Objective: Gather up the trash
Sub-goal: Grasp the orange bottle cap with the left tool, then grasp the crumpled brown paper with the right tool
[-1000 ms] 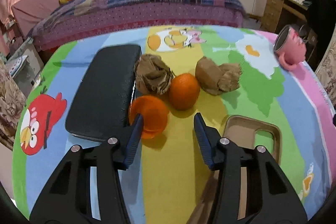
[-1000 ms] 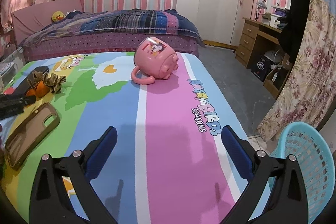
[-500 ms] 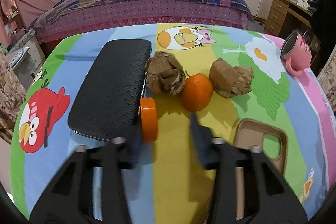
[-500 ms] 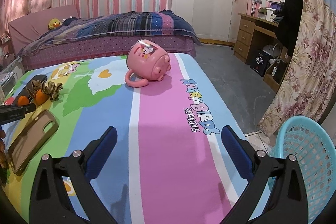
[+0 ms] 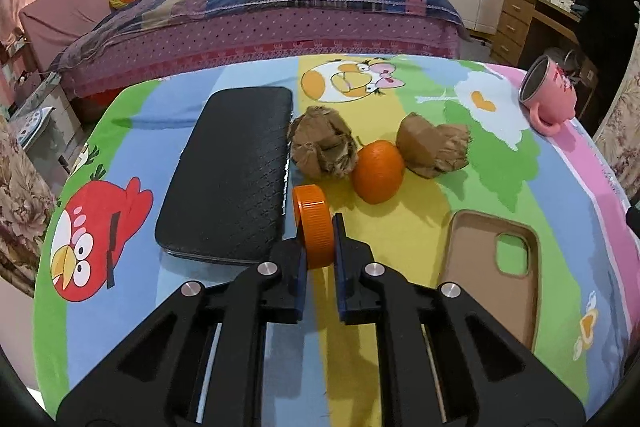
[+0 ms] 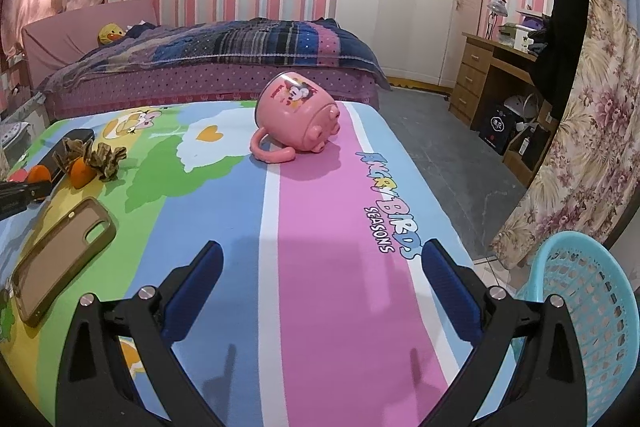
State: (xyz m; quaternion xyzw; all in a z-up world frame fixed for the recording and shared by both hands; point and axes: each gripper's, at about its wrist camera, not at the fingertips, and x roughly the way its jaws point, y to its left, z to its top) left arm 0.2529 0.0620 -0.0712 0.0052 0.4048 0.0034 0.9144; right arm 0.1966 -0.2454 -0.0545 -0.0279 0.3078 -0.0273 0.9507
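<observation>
Pinching an orange bottle cap [image 5: 313,231] on edge, the left gripper [image 5: 320,247] is closed on it just above the colourful tabletop [image 5: 384,243], beside the black case [image 5: 232,171]. Only the cap's lower part is caught by the jaws, so it could be squeezed out or rolled free if the hold is tilted on the way to the blue basket [image 6: 588,311], which stands off the tabletop's far side. The cap is held upright like a wheel: its flat faces are pressed by the jaws, left and right, and its short axis is judged to run across the gripper, with the ribbed rim facing the camera. Two crumpled brown paper balls [image 5: 322,143] and an orange [image 5: 378,171] lie just beyond and could be knocked. The right gripper [image 6: 320,291] is held wide open and empty over the tabletop.
</observation>
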